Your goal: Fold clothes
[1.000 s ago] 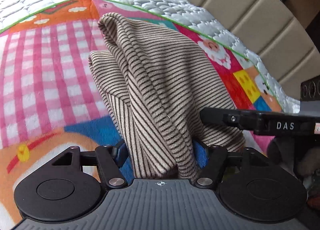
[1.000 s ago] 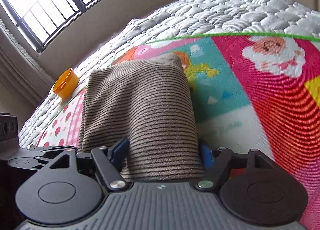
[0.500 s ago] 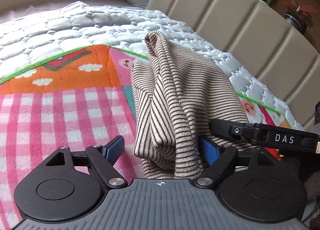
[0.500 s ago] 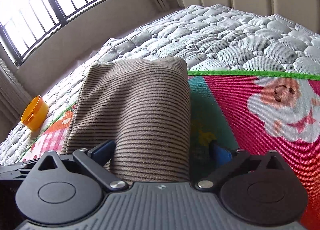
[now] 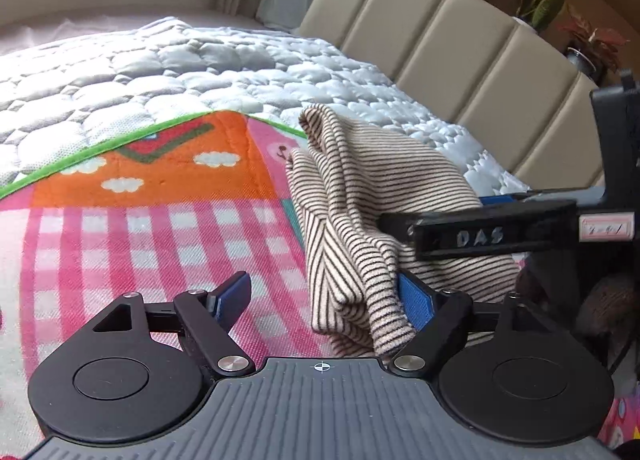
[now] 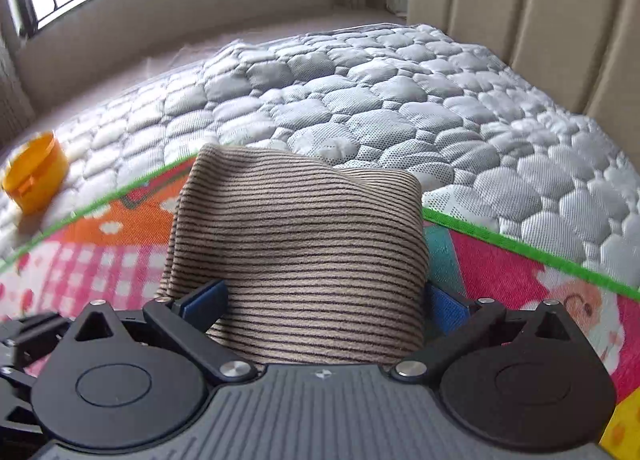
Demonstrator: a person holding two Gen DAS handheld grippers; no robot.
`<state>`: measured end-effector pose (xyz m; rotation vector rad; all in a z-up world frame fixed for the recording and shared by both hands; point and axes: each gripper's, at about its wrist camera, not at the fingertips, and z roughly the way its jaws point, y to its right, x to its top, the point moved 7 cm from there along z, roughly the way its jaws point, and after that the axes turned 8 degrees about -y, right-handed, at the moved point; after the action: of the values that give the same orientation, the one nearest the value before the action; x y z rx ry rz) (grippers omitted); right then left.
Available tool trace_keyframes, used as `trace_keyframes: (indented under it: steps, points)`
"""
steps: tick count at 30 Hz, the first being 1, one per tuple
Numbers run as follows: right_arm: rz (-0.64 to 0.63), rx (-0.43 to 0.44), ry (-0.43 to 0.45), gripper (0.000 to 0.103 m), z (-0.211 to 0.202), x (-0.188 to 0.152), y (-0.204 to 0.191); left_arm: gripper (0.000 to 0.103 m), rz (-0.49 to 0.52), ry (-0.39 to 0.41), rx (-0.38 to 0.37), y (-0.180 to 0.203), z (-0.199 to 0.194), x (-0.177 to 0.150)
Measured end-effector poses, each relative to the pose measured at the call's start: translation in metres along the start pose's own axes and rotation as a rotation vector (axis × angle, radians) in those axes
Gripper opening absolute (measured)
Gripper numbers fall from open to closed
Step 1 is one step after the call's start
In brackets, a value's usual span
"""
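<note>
Striped garment (image 5: pixel 372 195) between spread fingers of left gripper (image 5: pixel 324 300) and right gripper (image 6: pixel 324 300), orange tub (image 6: pixel 36 171) aside.

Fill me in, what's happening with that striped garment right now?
A person with two handheld grippers is folding a striped garment on a colourful play mat spread over a quilted mattress. The left gripper is open; the cloth only leans against one blue pad. The right gripper also looks open, with the bundled fabric lying between its fingers. An orange cup lies on its side on the mattress.
</note>
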<state>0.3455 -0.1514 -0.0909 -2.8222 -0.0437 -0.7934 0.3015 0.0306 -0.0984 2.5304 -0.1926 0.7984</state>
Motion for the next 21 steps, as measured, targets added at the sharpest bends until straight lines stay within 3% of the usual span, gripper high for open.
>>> trace_keyframes:
  steps: [3, 6, 7, 8, 10, 11, 13, 16, 21]
  points:
    - [0.183, 0.123, -0.022, 0.103, -0.012, -0.033, 0.031, 0.088, -0.001, 0.0, -0.008, -0.003, 0.0, 0.001]
    - [0.312, 0.228, -0.054, 0.103, -0.011, -0.059, 0.038, 0.088, -0.008, -0.003, 0.001, -0.006, 0.0, 0.002]
    - [0.353, 0.263, -0.063, 0.095, -0.01, -0.066, 0.039, 0.088, -0.02, -0.007, -0.005, -0.008, 0.0, 0.002]
    - [0.37, 0.317, -0.046, 0.087, -0.018, -0.061, 0.034, 0.088, -0.032, -0.011, -0.011, -0.01, 0.0, 0.002]
    - [0.387, 0.439, 0.011, 0.089, -0.039, -0.042, 0.018, 0.088, -0.051, -0.016, -0.018, -0.013, 0.0, 0.001]
    - [0.361, 0.454, 0.029, 0.089, -0.047, -0.033, 0.012, 0.088, -0.05, -0.014, -0.014, -0.014, 0.0, 0.001]
    - [0.252, 0.348, 0.036, 0.089, -0.05, -0.021, 0.004, 0.087, -0.048, -0.009, -0.007, -0.014, 0.0, 0.002]
    - [0.078, 0.055, 0.021, 0.089, -0.034, -0.017, 0.004, 0.087, -0.061, -0.012, -0.007, -0.019, 0.001, 0.002]
    - [-0.005, -0.069, -0.014, 0.093, -0.009, -0.039, 0.007, 0.091, -0.044, -0.013, -0.003, -0.018, 0.003, 0.0]
